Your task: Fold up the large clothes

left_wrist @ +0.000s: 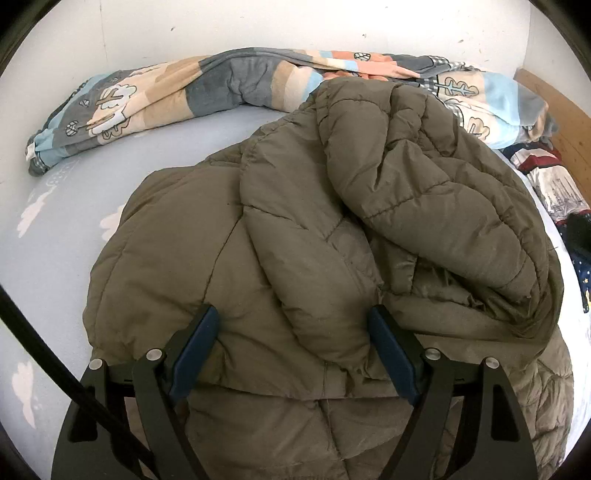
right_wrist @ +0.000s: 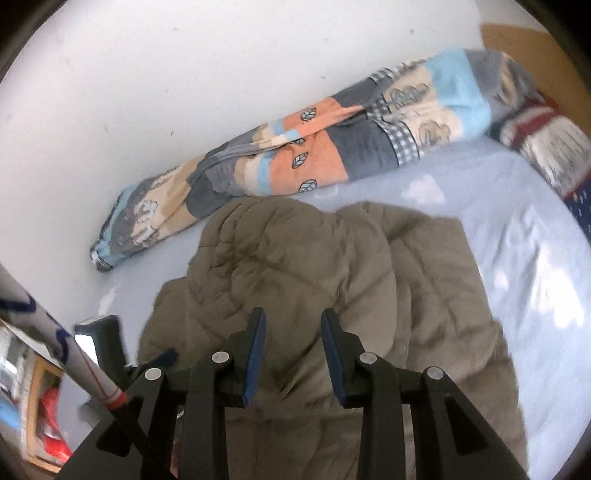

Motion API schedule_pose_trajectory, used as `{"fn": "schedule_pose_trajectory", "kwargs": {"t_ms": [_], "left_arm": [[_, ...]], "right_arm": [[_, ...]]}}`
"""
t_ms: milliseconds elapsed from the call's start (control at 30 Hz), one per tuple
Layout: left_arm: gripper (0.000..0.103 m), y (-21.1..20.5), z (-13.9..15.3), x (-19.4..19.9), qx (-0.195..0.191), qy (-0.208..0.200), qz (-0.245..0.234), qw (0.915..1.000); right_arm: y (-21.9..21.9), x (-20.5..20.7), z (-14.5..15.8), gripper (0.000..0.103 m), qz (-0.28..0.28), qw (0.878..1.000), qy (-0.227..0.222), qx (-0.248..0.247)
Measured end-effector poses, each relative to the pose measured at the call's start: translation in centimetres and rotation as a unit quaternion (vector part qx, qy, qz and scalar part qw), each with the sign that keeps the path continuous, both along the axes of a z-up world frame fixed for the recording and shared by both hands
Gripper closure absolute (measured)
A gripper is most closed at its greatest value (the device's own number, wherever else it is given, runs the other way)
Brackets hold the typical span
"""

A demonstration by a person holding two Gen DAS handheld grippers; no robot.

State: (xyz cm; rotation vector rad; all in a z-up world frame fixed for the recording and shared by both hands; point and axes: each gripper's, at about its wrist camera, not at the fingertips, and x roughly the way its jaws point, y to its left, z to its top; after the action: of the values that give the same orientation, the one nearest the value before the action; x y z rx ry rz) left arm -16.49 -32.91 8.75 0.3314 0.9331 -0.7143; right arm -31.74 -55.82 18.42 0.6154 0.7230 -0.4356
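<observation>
- a bed with a pale blue sheet (left_wrist: 66,236) printed with white clouds fills both views, pushed against a white wall (left_wrist: 258,26); a wooden headboard (left_wrist: 550,107) shows at the right edge.
- nearest in the left wrist view, the left gripper (left_wrist: 293,325) stands with its jaws wide apart and angled down over the near edge of the olive puffer jacket (left_wrist: 295,221); padded fabric bulges between the blue pads, but they do not pinch it, so nothing is gripped.
- nearest in the right wrist view, the right gripper (right_wrist: 293,325) has its jaws partly apart, a narrow gap between the blue pads; the jacket (right_wrist: 295,266) lies under and beyond the tips, and nothing is clamped between them.
- at the lower left of the right wrist view, a dark part of the other tool and a white sleeve (right_wrist: 55,332) with blue marks and a red cuff line show beside the jacket's left edge.
- the jacket lies in the middle of the bed, quilted and creased, with one padded part folded over onto the body on the right side in the left wrist view.
- beyond the jacket, a rolled patchwork blanket (left_wrist: 184,88) in grey, beige, orange and light blue lies along the wall.
- farthest right, a heap of dark blue, red and white bedding (left_wrist: 554,184) sits by the headboard.
</observation>
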Motion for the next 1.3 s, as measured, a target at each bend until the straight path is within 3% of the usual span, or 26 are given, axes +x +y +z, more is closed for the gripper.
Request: {"fn": "schedule_pose_trajectory", "kwargs": {"t_ms": [300, 433, 567, 633, 733, 800, 1000, 1133, 1300], "left_arm": [[0.02, 0.0, -0.2, 0.0, -0.003, 0.003, -0.003, 1.0], [0.02, -0.2, -0.2, -0.3, 0.004, -0.009, -0.006, 0.9999], [0.02, 0.2, 0.8, -0.8, -0.006, -0.016, -0.005, 0.9998], [0.02, 0.6, 1.8, -1.2, -0.023, -0.018, -0.002, 0.9996], [0.02, 0.8, 2.7, -1.7, -0.038, -0.029, -0.002, 0.9988], [0.02, 0.7, 2.9, -1.6, -0.038, -0.03, -0.003, 0.9988], [0.02, -0.1, 0.9, -1.3, -0.01, -0.007, -0.005, 0.9999], [0.02, -0.3, 0.4, -1.8, -0.001, -0.018, -0.006, 0.9998], [0.02, 0.4, 1.9, -2.7, -0.019, -0.024, -0.008, 0.9995]], "right_arm": [[-1.9, 1.8, -8.1, 0.07, 0.043, 0.994, 0.101, -0.003], [-2.1, 1.5, -9.7, 0.07, 0.049, 0.995, 0.091, 0.004], [-2.3, 1.5, -9.3, 0.07, 0.051, 0.994, 0.097, 0.008], [-1.9, 1.3, -7.6, 0.07, 0.04, 0.994, 0.101, -0.003], [-0.4, 0.4, -4.5, 0.067, 0.042, 0.998, 0.054, -0.008], [0.6, 0.4, -3.6, 0.064, 0.041, 0.997, 0.057, -0.034], [0.8, 1.7, -6.2, 0.062, 0.054, 0.995, 0.088, -0.005], [0.6, 1.9, -8.1, 0.06, 0.055, 0.995, 0.087, 0.006], [0.8, 1.3, -6.4, 0.059, 0.052, 0.994, 0.091, 0.006]]}}
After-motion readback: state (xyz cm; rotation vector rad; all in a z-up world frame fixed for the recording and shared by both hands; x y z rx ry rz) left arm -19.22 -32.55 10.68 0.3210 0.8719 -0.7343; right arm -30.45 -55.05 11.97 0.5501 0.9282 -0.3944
